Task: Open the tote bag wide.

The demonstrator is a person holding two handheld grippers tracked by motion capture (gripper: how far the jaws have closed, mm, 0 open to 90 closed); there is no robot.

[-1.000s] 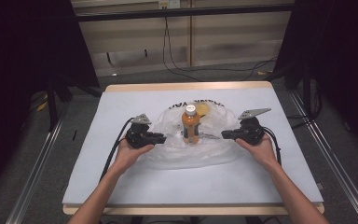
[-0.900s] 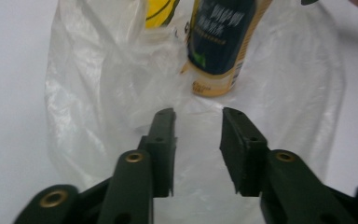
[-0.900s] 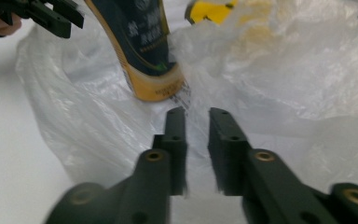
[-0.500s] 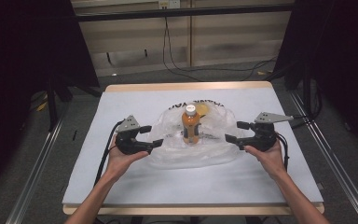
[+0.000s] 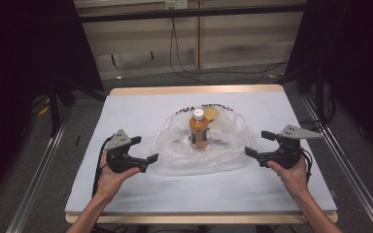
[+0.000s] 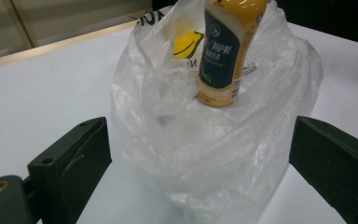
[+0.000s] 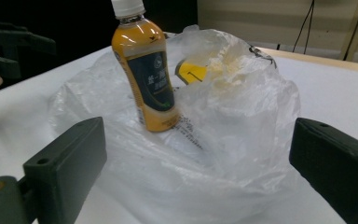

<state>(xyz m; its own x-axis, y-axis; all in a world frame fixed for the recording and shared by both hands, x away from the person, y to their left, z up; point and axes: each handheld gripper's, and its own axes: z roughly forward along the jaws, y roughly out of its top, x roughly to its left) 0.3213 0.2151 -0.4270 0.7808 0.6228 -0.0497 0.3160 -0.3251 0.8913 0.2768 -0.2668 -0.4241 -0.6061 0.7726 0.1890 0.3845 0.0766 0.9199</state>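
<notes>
An orange drink bottle (image 5: 198,130) with a white cap stands upright in the middle of a crumpled clear plastic bag (image 5: 223,153) on the white table. My left gripper (image 5: 144,149) sits open just off the bag's left edge and holds nothing. My right gripper (image 5: 258,143) sits open just off the right edge, also with nothing in it. In the left gripper view the bag (image 6: 205,158) bulges between the wide jaws, with the bottle (image 6: 226,51) behind it. The right gripper view shows the bottle (image 7: 144,74) and the bag (image 7: 223,154) ahead of its jaws.
The white table cover (image 5: 141,109) has bare room around the bag on all sides. A wooden edge (image 5: 194,91) runs along the far side. Metal rails (image 5: 43,165) flank the table, and cables (image 5: 184,63) lie on the floor beyond. Black print and a yellow mark (image 7: 191,72) show on the bag.
Both grippers have drawn outward, away from the bag's edges, the left to the left and the right to the right. The bottle still stands in place.
</notes>
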